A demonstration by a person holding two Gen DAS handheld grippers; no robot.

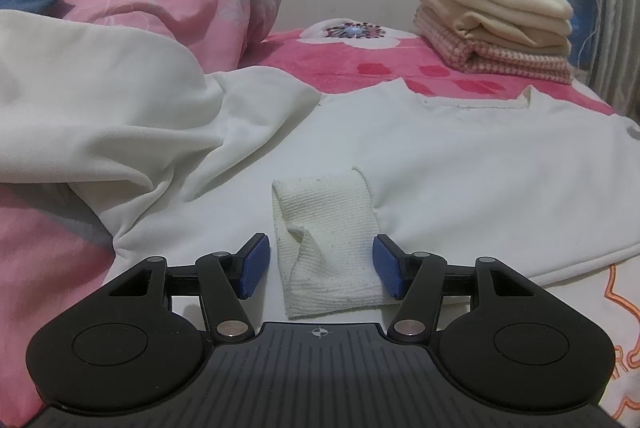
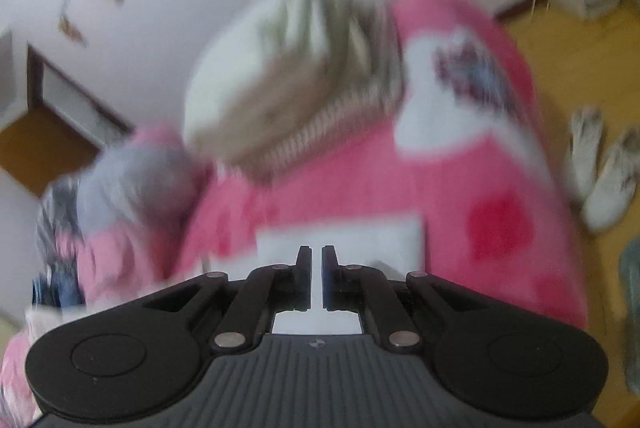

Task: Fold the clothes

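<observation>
On bed point(image 1: 360, 67), folded stack point(image 1: 492, 15), white top point(image 1: 460, 147)

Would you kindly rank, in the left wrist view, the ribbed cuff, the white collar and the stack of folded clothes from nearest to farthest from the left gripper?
1. Ribbed cuff: between the open fingers of the left gripper.
2. White collar: mid-bed, right of centre.
3. Stack of folded clothes: far right, by the wall.

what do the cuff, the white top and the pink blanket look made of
Cuff: ribbed knit, matte, judging by its fine parallel ridges; dark specks look like lint. White top: smooth, soft jersey or fleece, likely cotton blend; it lies flat with soft folds and no sheen. Pink blanket: plush, probably synthetic fleece, by its fuzzy surface.
</observation>
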